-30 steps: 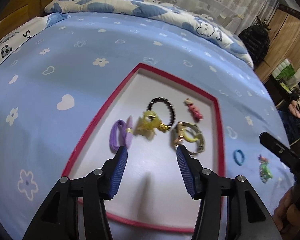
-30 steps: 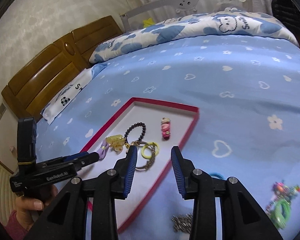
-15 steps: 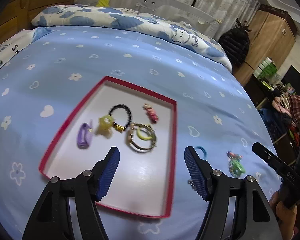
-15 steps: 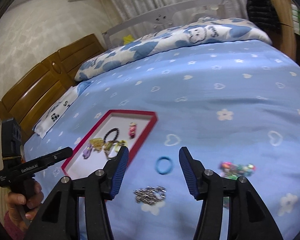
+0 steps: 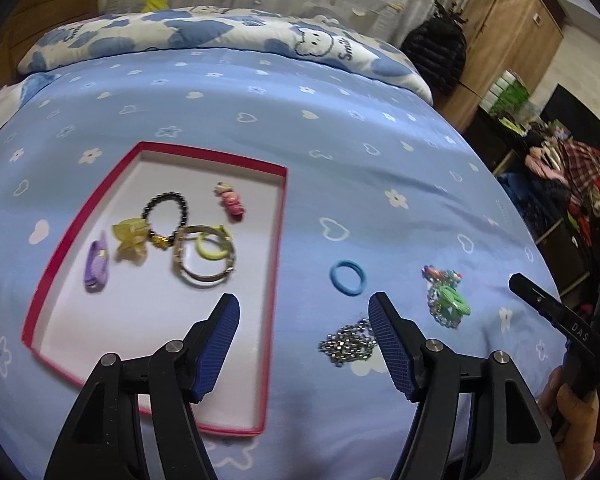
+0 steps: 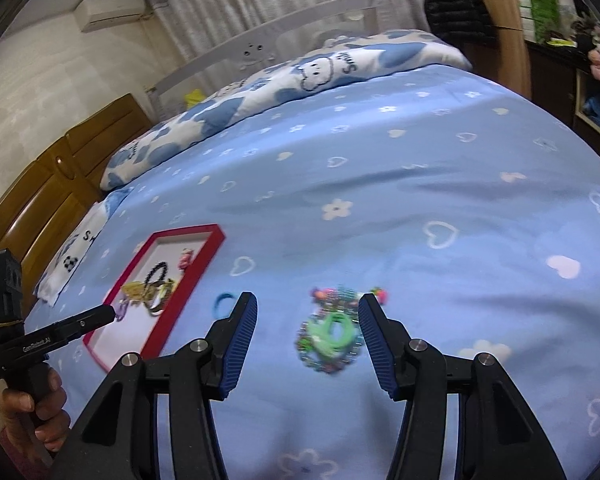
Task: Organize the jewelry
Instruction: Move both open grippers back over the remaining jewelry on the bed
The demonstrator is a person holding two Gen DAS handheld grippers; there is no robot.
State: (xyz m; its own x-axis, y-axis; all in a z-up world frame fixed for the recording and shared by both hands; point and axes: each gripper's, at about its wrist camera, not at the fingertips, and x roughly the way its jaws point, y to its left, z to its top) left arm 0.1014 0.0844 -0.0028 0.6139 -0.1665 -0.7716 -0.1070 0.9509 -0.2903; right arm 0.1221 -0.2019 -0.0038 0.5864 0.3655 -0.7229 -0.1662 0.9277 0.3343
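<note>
Jewelry — six pieces in one red-rimmed tray [image 5: 278, 240], three loose on the bedspread [image 5: 340, 128] — both grippers' jaws released.

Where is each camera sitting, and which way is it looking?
Left wrist: sits on the left gripper, looks down at the bed, red tray and chain; the right gripper and a hand show at the right edge.
Right wrist: sits on the right gripper, looks down at the green beaded piece; the left gripper and its hand show at the left edge.
Both see the tray, blue ring, green piece and pillow.
</note>
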